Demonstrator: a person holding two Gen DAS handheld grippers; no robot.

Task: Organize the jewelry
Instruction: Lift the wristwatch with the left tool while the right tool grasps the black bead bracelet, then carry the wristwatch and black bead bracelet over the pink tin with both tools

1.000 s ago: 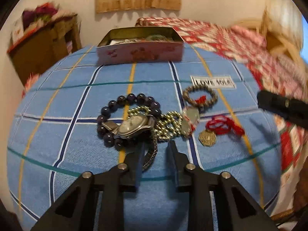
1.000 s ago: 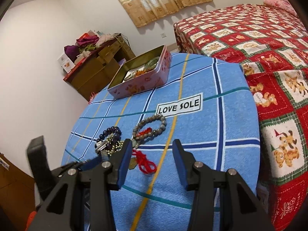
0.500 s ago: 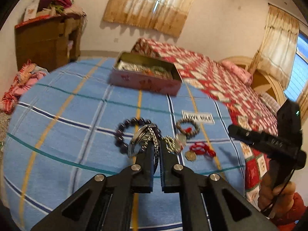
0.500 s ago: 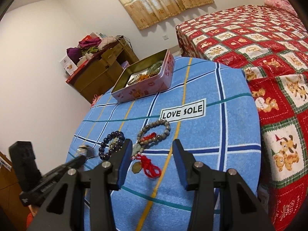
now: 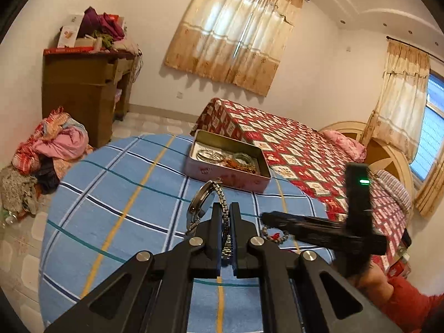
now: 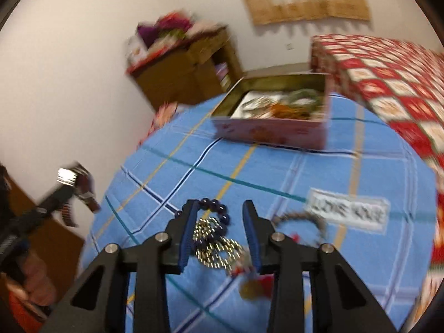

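Left wrist view shows the left claw (image 5: 225, 216) clamped tight on the metal band of a wristwatch (image 5: 206, 204), which stands lifted off the blue checked cloth (image 5: 116, 194), its round face tilted just left of the fingertips. Straight beyond the claw sits an open pink tin (image 5: 229, 177) with bangles and beads already inside. To the claw's right, the other gripper crosses the picture as a dark blur, held by a hand with a red sleeve (image 5: 405, 302).

From the right wrist view, blurred by motion, the right claw (image 6: 220, 216) has its jaws closing but still apart, pressing on nothing. Between and just under them on the cloth lie a dark bead bracelet (image 6: 215, 208) and a coiled gold bead chain (image 6: 213, 242). Just right of this claw lies a grey bead bracelet (image 6: 302, 219), with a white cloth label (image 6: 348, 212) beyond it. The tin stands farther ahead.
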